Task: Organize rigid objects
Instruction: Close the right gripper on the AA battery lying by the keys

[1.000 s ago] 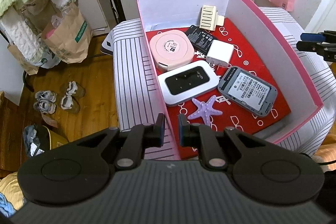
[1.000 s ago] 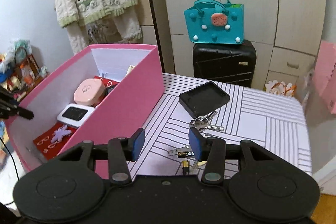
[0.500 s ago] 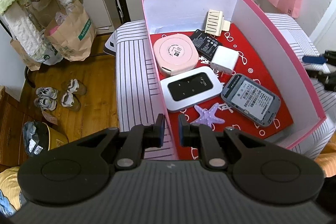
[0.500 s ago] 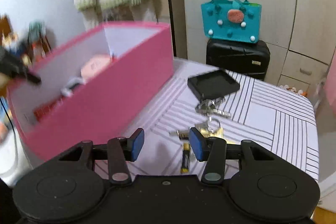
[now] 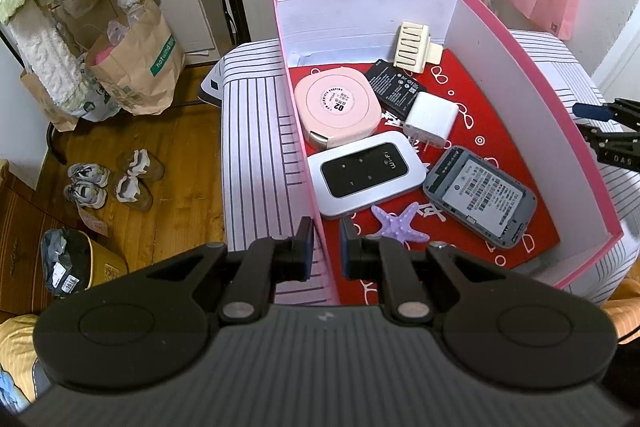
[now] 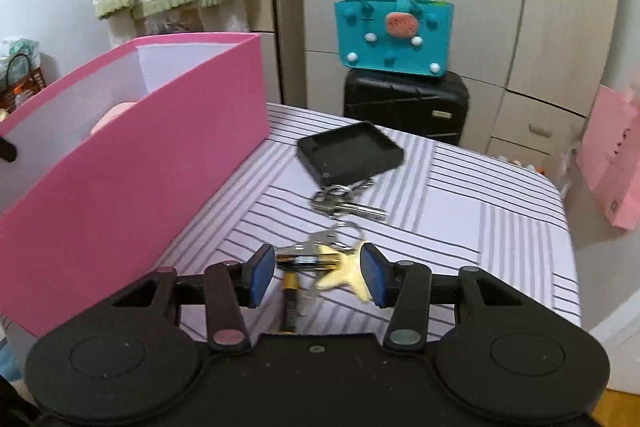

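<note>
Left gripper [image 5: 324, 243] clamped on the pink box [image 5: 528, 75] near wall, right gripper [image 6: 318, 277] with fingers apart, gripping nothing, over keys [image 6: 316, 253] and battery [image 6: 290, 301] on striped surface [image 6: 480, 227] beside the box.

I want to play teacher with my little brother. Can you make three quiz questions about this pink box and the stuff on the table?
1. True or false: the left gripper pinches the wall of the pink box.
2. What shape is the purple toy in the box?
3. Which lies on the striped table, outside the box? A: keys B: white charger C: pink round case

Key: 1 true; 2 starfish; 3 A
</note>
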Demonstrator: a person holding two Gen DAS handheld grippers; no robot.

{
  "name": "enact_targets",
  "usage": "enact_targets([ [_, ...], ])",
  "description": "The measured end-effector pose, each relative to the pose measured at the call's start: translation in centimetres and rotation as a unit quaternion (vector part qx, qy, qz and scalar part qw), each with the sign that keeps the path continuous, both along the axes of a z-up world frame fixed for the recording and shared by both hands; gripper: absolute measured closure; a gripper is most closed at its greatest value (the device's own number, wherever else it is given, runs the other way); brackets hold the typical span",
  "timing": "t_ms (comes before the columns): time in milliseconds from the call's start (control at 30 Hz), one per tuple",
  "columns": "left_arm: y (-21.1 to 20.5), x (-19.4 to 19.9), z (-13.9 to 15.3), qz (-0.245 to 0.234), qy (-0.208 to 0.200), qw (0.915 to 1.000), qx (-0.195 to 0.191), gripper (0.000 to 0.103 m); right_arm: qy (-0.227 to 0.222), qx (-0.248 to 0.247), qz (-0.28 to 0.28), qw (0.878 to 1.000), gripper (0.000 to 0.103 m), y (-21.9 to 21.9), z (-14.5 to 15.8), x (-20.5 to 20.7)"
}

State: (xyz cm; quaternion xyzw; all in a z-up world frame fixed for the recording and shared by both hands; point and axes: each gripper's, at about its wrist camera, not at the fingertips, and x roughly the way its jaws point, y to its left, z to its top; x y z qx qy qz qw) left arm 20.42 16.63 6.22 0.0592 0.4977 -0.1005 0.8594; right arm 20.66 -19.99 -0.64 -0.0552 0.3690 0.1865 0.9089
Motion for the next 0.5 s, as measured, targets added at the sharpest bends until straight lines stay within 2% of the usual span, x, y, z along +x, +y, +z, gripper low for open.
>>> enact_targets([
  [500, 0.0, 0.0, 0.0, -0.001, -0.001, 1.0, -0.002, 0.091, -0.019, -0.047, -0.004, 0.999, 0.049, 2.7, -1.5, 0.2],
])
